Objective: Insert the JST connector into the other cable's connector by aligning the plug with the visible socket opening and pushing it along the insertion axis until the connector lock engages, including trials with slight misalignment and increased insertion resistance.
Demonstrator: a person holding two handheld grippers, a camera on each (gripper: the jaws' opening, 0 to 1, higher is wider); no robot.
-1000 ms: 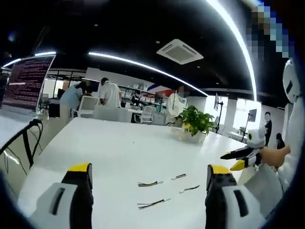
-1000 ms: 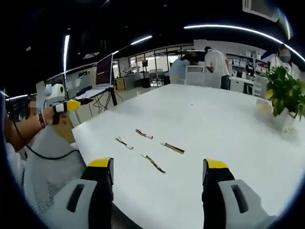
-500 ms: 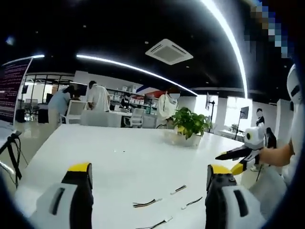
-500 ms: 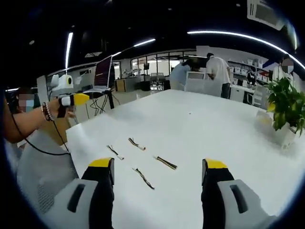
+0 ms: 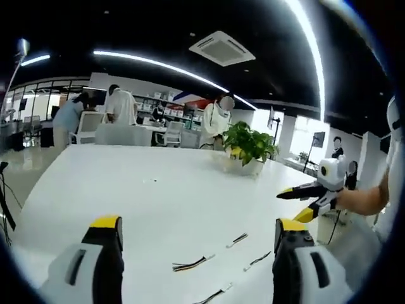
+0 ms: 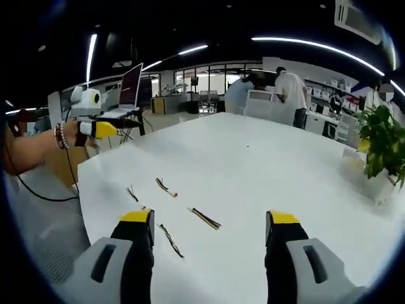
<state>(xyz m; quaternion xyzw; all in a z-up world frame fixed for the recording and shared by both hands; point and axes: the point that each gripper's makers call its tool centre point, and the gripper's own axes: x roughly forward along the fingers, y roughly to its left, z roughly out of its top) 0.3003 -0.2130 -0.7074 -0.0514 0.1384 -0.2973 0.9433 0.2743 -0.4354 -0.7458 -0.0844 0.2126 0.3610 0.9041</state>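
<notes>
Both grippers, left [image 5: 197, 237] and right [image 6: 209, 228], jaws spread, empty, hovering near cables [image 6: 204, 218] on table [image 6: 266, 171]; probably lining up pickup.

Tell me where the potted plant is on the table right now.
The potted plant stands near the white table's far edge in the left gripper view, beyond the short cables. In the right gripper view it sits at the right edge.

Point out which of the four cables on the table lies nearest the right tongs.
The cable just inside the right tongs' left tip, lowest in the right gripper view; the other three lie farther up the white table.
</notes>
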